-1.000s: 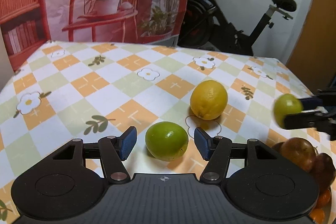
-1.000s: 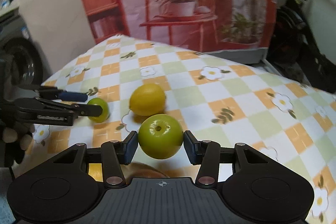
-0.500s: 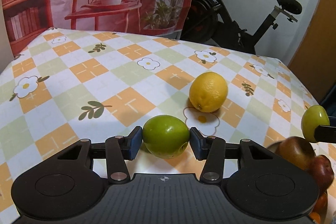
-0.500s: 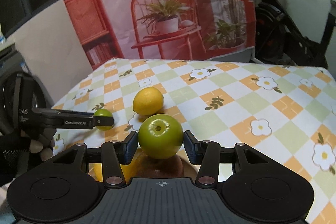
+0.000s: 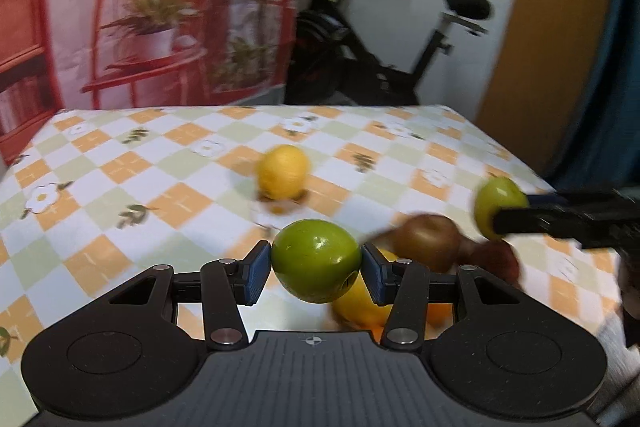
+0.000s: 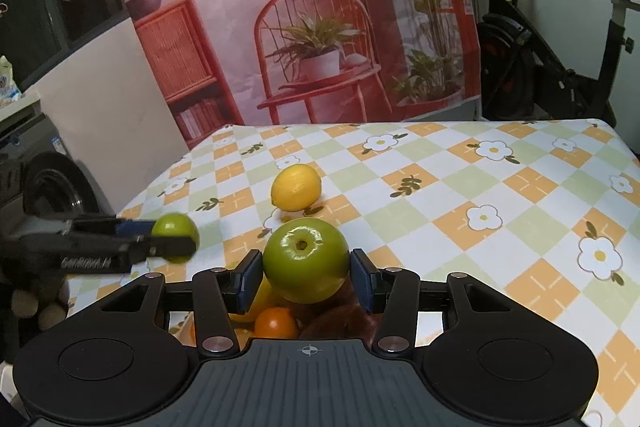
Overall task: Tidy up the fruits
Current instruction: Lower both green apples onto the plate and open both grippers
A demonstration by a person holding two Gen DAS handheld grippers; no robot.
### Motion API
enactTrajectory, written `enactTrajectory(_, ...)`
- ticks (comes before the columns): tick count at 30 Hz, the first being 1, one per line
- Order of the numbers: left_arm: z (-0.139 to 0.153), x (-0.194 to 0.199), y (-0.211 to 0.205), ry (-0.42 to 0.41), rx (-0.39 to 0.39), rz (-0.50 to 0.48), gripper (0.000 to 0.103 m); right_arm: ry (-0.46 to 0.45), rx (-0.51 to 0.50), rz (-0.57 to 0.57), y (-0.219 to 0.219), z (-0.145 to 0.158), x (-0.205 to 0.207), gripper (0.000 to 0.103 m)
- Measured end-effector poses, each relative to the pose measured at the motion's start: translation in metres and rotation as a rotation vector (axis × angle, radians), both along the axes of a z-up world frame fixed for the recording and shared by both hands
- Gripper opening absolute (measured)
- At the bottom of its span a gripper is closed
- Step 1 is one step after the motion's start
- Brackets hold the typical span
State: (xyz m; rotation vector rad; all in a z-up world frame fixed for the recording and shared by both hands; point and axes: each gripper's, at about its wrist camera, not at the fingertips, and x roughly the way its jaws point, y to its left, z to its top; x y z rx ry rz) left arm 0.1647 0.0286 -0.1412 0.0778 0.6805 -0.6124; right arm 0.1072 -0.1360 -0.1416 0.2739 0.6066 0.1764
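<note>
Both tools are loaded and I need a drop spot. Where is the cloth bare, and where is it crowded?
Bare: the checked tablecloth right of the lemon to the far edge, and the stretch left of it. Crowded: the fruit pile under the right tool and its green apple, where the left tool brings its green fruit.

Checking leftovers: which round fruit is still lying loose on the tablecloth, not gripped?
The yellow lemon. Each green fruit is clamped in a gripper: left, right.
</note>
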Motion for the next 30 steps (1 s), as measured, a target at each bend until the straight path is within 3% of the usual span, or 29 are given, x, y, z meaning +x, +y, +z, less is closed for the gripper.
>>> enactTrajectory(11, -0.017, -0.038, -0.017, 0.116, -0.011, -0.133, 0.051, -0.021, 0.019, -0.019, -0.001, 0.0, -0.041, 0.044)
enactTrajectory(16, -0.032, -0.039, -0.023, 0.189, 0.016, -0.146, 0.051, -0.022, 0.014, -0.006, 0.002, 0.0, -0.043, 0.044)
enactTrajectory(25, -0.046, -0.032, -0.021, 0.246, 0.024, -0.126, 0.052, 0.003, 0.027, -0.004, 0.003, -0.009, -0.038, 0.044)
enactTrajectory(30, -0.041, -0.033, -0.014, 0.221, -0.012, -0.103, 0.052, 0.014, 0.022, 0.008, 0.008, -0.012, -0.036, 0.044)
